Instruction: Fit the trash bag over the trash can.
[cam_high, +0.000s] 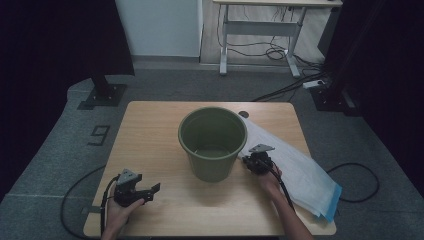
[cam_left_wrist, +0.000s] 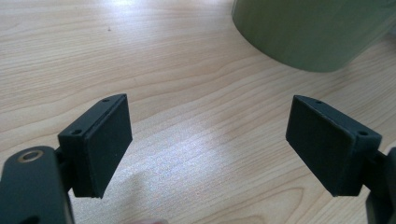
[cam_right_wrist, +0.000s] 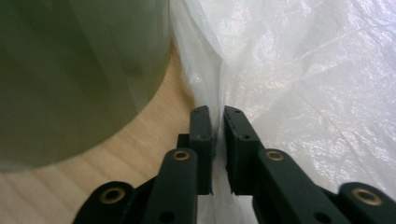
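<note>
A green plastic bucket (cam_high: 212, 142) stands upright and empty in the middle of the wooden table (cam_high: 150, 130). To its right lies a white plastic bag (cam_high: 295, 170) with a blue edge, spread flat toward the table's right front corner. My right gripper (cam_high: 251, 163) sits just right of the bucket's base, its jaws shut on a fold of the bag's edge (cam_right_wrist: 219, 100), with the bucket wall (cam_right_wrist: 70, 70) close by. At the front left my left gripper (cam_high: 152, 191) rests low over bare wood, jaws wide open with nothing between them (cam_left_wrist: 208, 140). The bucket's base (cam_left_wrist: 313, 32) lies beyond it.
Bare wood lies to the left of and in front of the bucket. A cable hole (cam_high: 243, 114) marks the table's back edge. On the carpet beyond stand a desk frame (cam_high: 260, 35) with cables and a black stand base (cam_high: 102, 95). Cables trail from both grippers.
</note>
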